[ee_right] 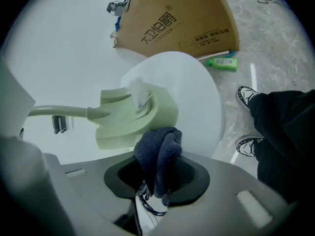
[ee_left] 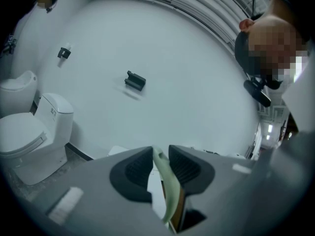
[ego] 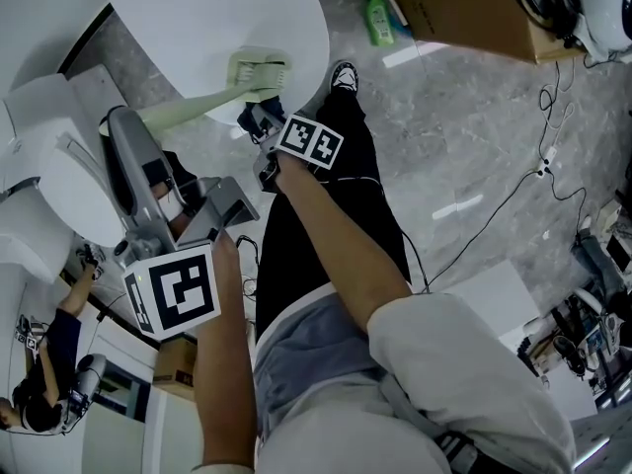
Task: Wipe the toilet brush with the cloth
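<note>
The toilet brush is pale green, with a wide head point(ego: 259, 70) point(ee_right: 135, 114) holding white bristles point(ee_right: 140, 92) and a long handle point(ego: 188, 105) point(ee_right: 59, 112). It is held in the air over a white round surface point(ego: 227, 18). My left gripper point(ego: 126, 124) point(ee_left: 160, 159) is shut on the handle's end point(ee_left: 165, 186). My right gripper point(ego: 265, 126) point(ee_right: 157, 168) is shut on a dark blue cloth point(ee_right: 158, 151) point(ego: 252, 117). The bunched cloth sits against the lower edge of the brush head.
A cardboard box point(ego: 464, 8) point(ee_right: 172, 18) and a green bottle point(ego: 378, 18) point(ee_right: 222, 63) lie on the marbled floor beyond. White toilets point(ee_left: 29, 132) stand by the wall at left. My leg and shoe point(ego: 343, 75) are beside the white surface. Cables point(ego: 548, 156) trail at right.
</note>
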Tool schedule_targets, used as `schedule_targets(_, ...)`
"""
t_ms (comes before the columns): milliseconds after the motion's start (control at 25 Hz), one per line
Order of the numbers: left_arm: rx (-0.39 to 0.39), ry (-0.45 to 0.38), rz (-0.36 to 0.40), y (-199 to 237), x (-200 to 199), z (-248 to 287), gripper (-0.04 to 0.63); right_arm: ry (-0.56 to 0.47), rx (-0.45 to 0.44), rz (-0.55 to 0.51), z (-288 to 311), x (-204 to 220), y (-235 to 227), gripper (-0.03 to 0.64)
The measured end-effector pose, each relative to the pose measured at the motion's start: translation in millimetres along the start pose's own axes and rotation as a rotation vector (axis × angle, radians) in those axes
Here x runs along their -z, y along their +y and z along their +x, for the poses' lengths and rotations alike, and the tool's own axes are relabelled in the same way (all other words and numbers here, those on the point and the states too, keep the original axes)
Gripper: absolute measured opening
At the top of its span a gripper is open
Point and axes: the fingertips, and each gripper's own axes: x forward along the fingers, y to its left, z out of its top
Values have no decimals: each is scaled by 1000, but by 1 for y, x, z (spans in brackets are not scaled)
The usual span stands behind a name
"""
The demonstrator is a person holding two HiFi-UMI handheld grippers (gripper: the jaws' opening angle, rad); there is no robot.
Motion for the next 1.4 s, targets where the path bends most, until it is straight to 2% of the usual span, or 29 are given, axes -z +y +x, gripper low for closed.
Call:
schedule_targets(320,-4,16,20,3,0,-1,0,53,-28,-55,21,14,25,104)
schedule_targets(480,15,4,-19,1,0,1,0,78,-23,-107,23,14,32,104)
schedule_targets(560,11,7,-10,1,0,2,0,85,-27,-120,22,15,34,104)
schedule_targets(680,-1,17,21,2,-1,4,0,90,-47,-124,22,18,42,103)
schedule_targets(1200,2,19,10,0,-1,9,0,114,-135,-90,28,30,78,103)
schedule_targets(1400,0,17,11,0,-1,10,0,132,-166,-151,31,29,98,103)
